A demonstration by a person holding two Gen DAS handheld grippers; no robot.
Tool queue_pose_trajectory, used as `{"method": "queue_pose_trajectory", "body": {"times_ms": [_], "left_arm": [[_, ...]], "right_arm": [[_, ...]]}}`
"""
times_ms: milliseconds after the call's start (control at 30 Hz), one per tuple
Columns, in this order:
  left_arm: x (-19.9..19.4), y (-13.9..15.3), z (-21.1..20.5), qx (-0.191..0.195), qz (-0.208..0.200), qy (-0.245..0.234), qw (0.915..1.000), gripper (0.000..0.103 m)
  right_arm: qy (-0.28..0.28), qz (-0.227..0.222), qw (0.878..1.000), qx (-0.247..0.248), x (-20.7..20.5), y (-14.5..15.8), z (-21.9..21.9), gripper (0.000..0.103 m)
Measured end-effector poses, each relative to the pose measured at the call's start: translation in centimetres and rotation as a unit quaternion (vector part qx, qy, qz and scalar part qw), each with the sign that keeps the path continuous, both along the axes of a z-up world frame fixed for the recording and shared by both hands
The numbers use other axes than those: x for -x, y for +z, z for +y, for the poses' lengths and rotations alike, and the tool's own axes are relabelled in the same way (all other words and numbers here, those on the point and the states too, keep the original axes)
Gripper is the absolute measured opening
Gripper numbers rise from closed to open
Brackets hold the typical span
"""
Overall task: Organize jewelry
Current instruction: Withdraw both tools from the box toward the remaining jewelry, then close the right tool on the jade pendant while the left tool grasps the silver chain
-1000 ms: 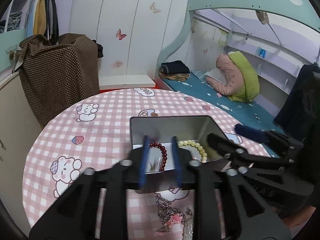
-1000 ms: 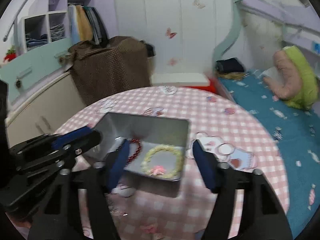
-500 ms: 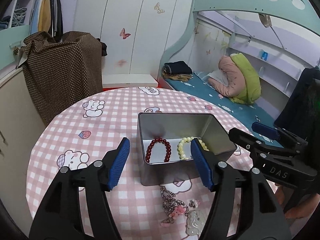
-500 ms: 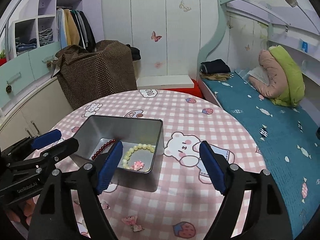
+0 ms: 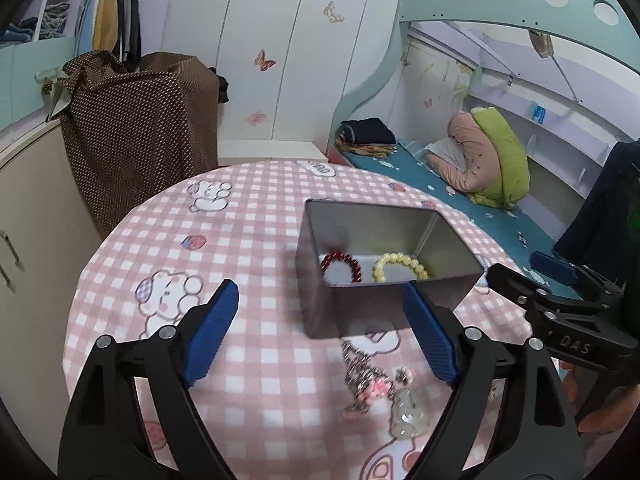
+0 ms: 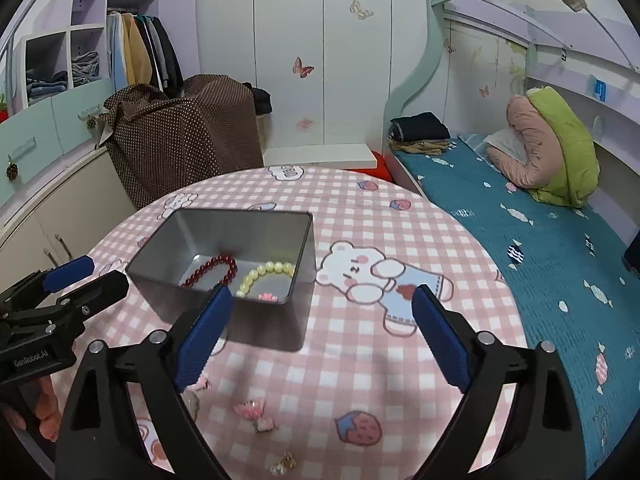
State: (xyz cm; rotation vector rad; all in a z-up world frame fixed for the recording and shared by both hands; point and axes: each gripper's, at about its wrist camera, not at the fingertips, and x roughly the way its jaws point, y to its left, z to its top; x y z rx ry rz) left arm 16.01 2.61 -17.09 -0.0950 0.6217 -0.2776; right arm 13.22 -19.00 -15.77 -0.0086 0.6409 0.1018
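Observation:
A grey metal tin (image 5: 384,304) (image 6: 276,320) stands on the round pink checked table (image 5: 248,220). In it lie a dark red bead bracelet (image 5: 341,266) (image 6: 212,271) and a pale yellow bead bracelet (image 5: 400,266) (image 6: 264,274) with a pink charm. My left gripper (image 5: 320,332) is open and empty, above the table before the tin. My right gripper (image 6: 320,328) is open and empty, to the tin's right. A silver chain with a pink charm (image 5: 362,376) and a pale jade pendant (image 5: 408,412) lie on the cloth near the tin.
Small pink hair clips (image 6: 254,412) and a little gold piece (image 6: 286,462) lie on the cloth near me. A brown dotted cover (image 5: 136,128) stands behind the table at left. A bed with a teal sheet (image 6: 540,240) runs along the right.
My left gripper opened from nearly shut over the tin and drew back towards me. The red bracelet now lies free in the tin. My right gripper also pulled back and up.

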Motion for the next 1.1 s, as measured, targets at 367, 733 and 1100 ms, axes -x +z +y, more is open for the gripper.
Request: {"method": "queue_pose_trajectory", "body": {"times_ms": [367,733,1100], "left_arm": [[2.8,-2.0,2.3,-0.025,0.031,0.009,0.9992,0.089],[5.0,-3.2,4.4,-0.025,0.052,0.032,0.9978,0.091],[5.4,-4.0,4.4,-0.007,0.064,0.026,0.9976,0.091]], "right_arm": [[0.072,0.05,0.996,-0.009,3.9,-2.2,3.4,0.092],[0.137,0.077,0.988,0.008,4.7,-4.2,7.7,0.083],[0.129,0.091,0.987,0.043,3.8,-5.8,8.9,0.037]]}}
